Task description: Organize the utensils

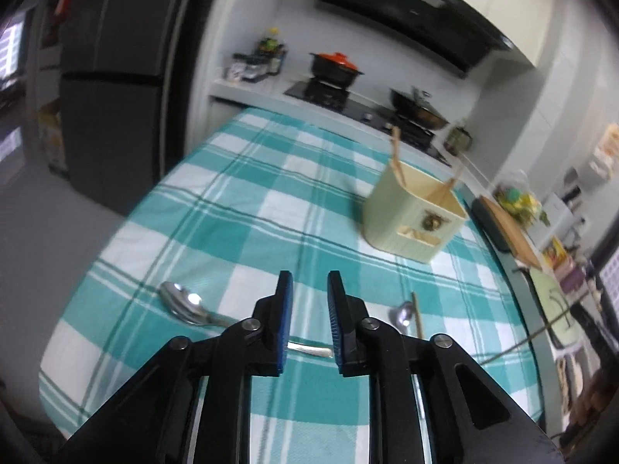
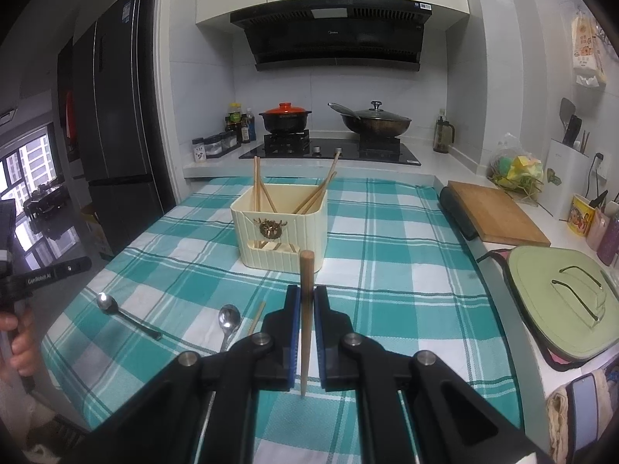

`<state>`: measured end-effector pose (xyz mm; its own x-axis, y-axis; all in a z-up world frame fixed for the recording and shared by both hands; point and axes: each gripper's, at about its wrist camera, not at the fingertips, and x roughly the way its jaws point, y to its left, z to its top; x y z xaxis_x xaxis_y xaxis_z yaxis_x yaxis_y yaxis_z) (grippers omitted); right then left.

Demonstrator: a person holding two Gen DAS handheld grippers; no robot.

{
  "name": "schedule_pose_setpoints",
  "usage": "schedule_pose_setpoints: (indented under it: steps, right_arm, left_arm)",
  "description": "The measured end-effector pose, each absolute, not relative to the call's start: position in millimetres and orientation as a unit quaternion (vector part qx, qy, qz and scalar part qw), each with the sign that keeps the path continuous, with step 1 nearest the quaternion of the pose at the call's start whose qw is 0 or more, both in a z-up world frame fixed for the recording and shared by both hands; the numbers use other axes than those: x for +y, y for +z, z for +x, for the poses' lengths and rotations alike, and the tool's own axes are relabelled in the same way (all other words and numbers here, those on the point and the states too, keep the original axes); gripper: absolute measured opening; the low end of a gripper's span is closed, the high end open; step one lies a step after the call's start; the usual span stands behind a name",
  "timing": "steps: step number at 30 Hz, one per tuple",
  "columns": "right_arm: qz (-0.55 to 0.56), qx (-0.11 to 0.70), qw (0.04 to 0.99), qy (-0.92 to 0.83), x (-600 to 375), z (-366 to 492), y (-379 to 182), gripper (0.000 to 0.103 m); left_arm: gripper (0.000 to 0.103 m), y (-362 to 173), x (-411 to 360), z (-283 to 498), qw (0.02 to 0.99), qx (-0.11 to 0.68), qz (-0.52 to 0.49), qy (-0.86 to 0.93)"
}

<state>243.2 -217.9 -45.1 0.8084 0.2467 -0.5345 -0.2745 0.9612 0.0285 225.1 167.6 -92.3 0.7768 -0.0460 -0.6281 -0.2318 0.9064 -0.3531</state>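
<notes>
My right gripper is clamped on a wooden chopstick, which stands almost upright between the pads, its thick end poking above my fingertips and its thin end hanging below them. Straight ahead of that gripper sits the cream holder on the checked cloth, with several chopsticks already leaning inside it. My left gripper holds nothing: its jaws stand slightly apart with only cloth showing between the tips. A spoon lies just to the left of it, the handle running under its fingers, and a second spoon lies just to the right beside a loose chopstick flat on the cloth.

The risks, as I judge them: my hold on the chopstick is a narrow pinch on a smooth round stick, so it could pivot or slide down through the pads if I swing it quickly toward the holder. Its top end could also knock the leaning chopsticks or catch the holder's rim, and the holder looks light enough to tip or shift. On the left, the spoon handle lies flat against soft cloth, so closing on it may bunch the fabric or pinch cloth instead of metal. The left view is blurred, so I cannot tell how exactly my tips line up with that handle
</notes>
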Motion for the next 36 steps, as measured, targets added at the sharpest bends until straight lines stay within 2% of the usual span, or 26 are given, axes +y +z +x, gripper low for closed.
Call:
schedule_pose_setpoints:
  steps: [4, 7, 9, 10, 12, 14, 18, 25, 31, 34, 36]
  right_arm:
    - [-0.019, 0.276, 0.95, 0.143, -217, 246, -46, 0.007]
    - [-0.018, 0.272, 0.95, 0.149, -213, 248, -47, 0.007]
    - [-0.016, 0.271, 0.95, 0.154, -210, 250, -47, 0.007]
    - [-0.016, 0.27, 0.95, 0.157, -208, 250, -48, 0.007]
    - [-0.018, 0.269, 0.95, 0.16, -204, 252, -48, 0.008]
    - [-0.015, 0.27, 0.948, 0.165, -201, 254, -48, 0.008]
    - [-0.011, 0.27, 0.948, 0.166, -199, 253, -48, 0.008]
    - [-0.006, 0.271, 0.95, 0.155, -209, 252, -48, 0.008]
    - [0.003, 0.271, 0.951, 0.15, -210, 260, -49, 0.007]
    - [0.006, 0.272, 0.95, 0.151, -210, 265, -49, 0.007]
    - [0.009, 0.273, 0.95, 0.152, -211, 267, -49, 0.008]
  left_arm:
    - [0.03, -117, 212, 215, 0.888, 0.363, -0.252, 0.129]
    - [0.048, -144, 224, 209, 0.864, 0.398, -0.262, 0.163]
    - [0.071, -163, 223, 214, 0.848, 0.427, -0.264, 0.169]
    - [0.074, -171, 220, 218, 0.842, 0.438, -0.263, 0.17]
    - [0.074, -186, 219, 227, 0.835, 0.451, -0.259, 0.18]
    - [0.069, -197, 223, 239, 0.831, 0.452, -0.257, 0.195]
    - [0.041, -217, 230, 269, 0.822, 0.476, -0.244, 0.196]
    - [0.041, -220, 203, 346, 0.849, 0.487, -0.142, 0.15]
    - [0.043, -220, 121, 417, 0.872, 0.487, -0.054, 0.006]
    - [0.048, -214, 95, 425, 0.867, 0.495, -0.036, -0.031]
    - [0.064, -209, 95, 416, 0.866, 0.497, -0.054, -0.026]
